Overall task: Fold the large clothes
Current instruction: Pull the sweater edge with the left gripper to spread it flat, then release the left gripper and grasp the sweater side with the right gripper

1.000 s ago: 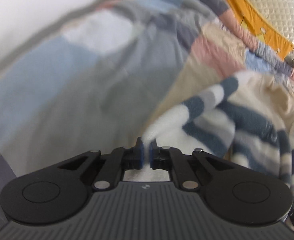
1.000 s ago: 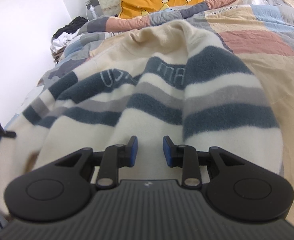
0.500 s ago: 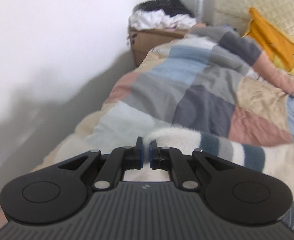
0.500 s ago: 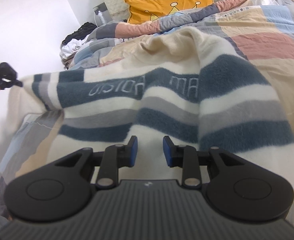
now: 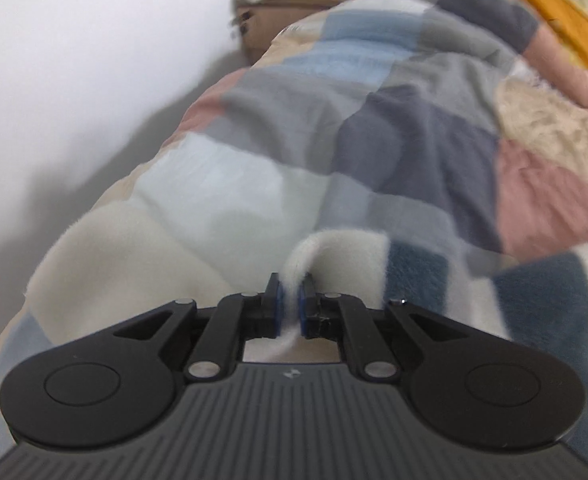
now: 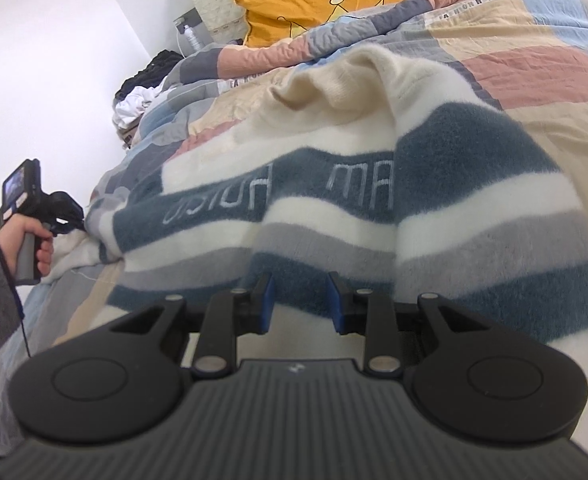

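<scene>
Striped fleece sweater [image 5: 433,276] is lying spread across the bed, on top of the patchwork quilt [image 5: 393,120]. From the left wrist camera, the left gripper [image 5: 290,304] is pinching a cream edge of the sweater, the fabric curling up out of the narrow gap between its blue pads [image 5: 279,305] and trailing back down behind them. Beyond that pinched edge the quilt is running bare toward a cardboard box [image 5: 262,24] heaped with white and dark clothes, and the white wall [image 5: 74,60] is pressing in close along the left edge of the bed. An orange cushion [image 5: 561,12] is showing at the upper right. This view is blurred, so finer detail is hard to tell.

From the right wrist camera, the right gripper [image 6: 299,304] is hovering with its jaws apart and nothing between them, just over the near striped hem. The sweater [image 6: 333,208] is stretching away with its lettered dark band across the middle and its cream top edge bunched toward the cushion [image 6: 325,8]. At the far left, the left hand [image 6: 34,240] is gripping the handle of its tool at the sweater's left edge, hard by the wall. To the right of the sweater, open quilt [image 6: 553,72] is lying wide and flat.
</scene>
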### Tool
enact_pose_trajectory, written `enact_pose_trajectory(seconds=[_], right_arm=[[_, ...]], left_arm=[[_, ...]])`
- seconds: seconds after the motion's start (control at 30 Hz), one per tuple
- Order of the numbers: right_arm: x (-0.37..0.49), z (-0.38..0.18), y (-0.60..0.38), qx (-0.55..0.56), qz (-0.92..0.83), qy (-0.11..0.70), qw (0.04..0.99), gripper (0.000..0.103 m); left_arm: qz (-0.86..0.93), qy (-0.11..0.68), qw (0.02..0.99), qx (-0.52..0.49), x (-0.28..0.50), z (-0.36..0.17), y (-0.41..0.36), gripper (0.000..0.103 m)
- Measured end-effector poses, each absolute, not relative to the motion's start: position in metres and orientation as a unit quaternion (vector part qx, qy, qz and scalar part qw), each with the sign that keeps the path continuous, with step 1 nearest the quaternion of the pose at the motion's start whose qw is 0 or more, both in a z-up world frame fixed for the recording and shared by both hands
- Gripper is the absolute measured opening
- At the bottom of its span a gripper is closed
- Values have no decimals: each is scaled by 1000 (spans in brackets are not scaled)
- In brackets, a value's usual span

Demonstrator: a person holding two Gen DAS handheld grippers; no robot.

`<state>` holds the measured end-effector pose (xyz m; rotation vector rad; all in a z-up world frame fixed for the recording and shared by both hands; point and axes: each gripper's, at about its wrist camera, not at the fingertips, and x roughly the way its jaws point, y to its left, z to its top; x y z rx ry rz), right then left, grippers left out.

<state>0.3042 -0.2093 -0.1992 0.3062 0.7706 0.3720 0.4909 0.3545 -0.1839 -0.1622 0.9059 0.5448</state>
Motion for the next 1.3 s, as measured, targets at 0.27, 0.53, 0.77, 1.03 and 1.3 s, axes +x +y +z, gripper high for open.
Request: enact_pose_trajectory(seconds=[0.27, 0.53, 0.77, 1.03, 1.3], right_arm=[[288, -193, -214, 141, 178, 359, 905, 32], [255, -179, -231, 147, 151, 336, 918, 32], [213, -167, -244, 129, 113, 324, 930, 32], [191, -173, -257, 149, 72, 327, 931, 32], [203, -192, -243, 112, 43, 370, 921, 52]], left_arm=[[179, 409, 892, -73, 410, -132, 273, 55], [64, 388, 916, -76, 323, -94, 145, 55], [-25, 379, 918, -115, 259, -95, 45, 55], [-53, 396, 909, -117, 244, -161, 26, 55], [-30, 411, 899, -151, 256, -199, 58, 55]])
